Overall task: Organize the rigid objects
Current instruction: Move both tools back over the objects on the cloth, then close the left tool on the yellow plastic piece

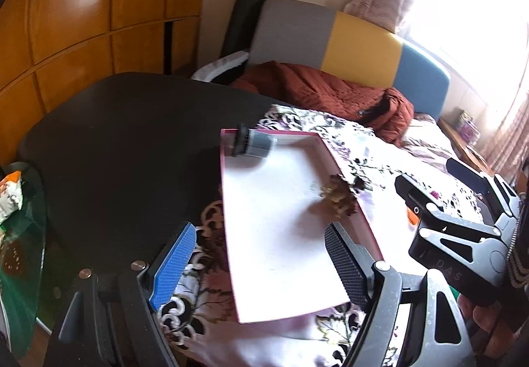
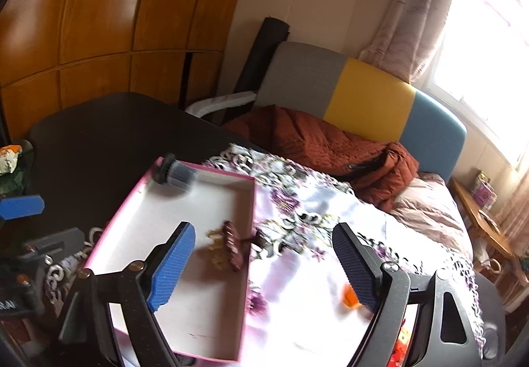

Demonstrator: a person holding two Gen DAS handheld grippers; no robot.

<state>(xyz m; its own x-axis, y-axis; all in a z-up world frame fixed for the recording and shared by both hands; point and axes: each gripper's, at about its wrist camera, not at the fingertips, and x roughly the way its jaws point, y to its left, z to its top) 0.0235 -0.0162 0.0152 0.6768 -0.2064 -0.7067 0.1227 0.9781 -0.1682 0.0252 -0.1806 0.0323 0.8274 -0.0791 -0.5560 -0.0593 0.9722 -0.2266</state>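
Right gripper (image 2: 261, 264) hangs with its jaws spread wide and nothing between the pads, low over the near right part of the scene; left gripper (image 1: 259, 262) is likewise released and empty, its pads straddling the near left corner of the tray.

Floral cloth (image 2: 324, 228) covers the near end of the dark table (image 1: 115, 135), and the pink-rimmed tray (image 1: 228, 201) lies on it with its long axis running near to far. Inside, a grey capped cylinder (image 2: 175, 173) lies on its side against the far rim, and a brown, pinecone-like piece (image 2: 233, 249) sits against the right rim, partly over the edge.

What looks still unsorted is a small orange object (image 2: 350, 296) on the cloth, just right of the tray and touching, or nearly touching, the right gripper's right pad in that view (blurred, so its shape and long axis cannot be told). It lies to the near right of the claw's centre, so the right hand is clearly nearer.

White floor in the tray's near half is bare, leaving room to set something down; the pink rim must be cleared on the way in.
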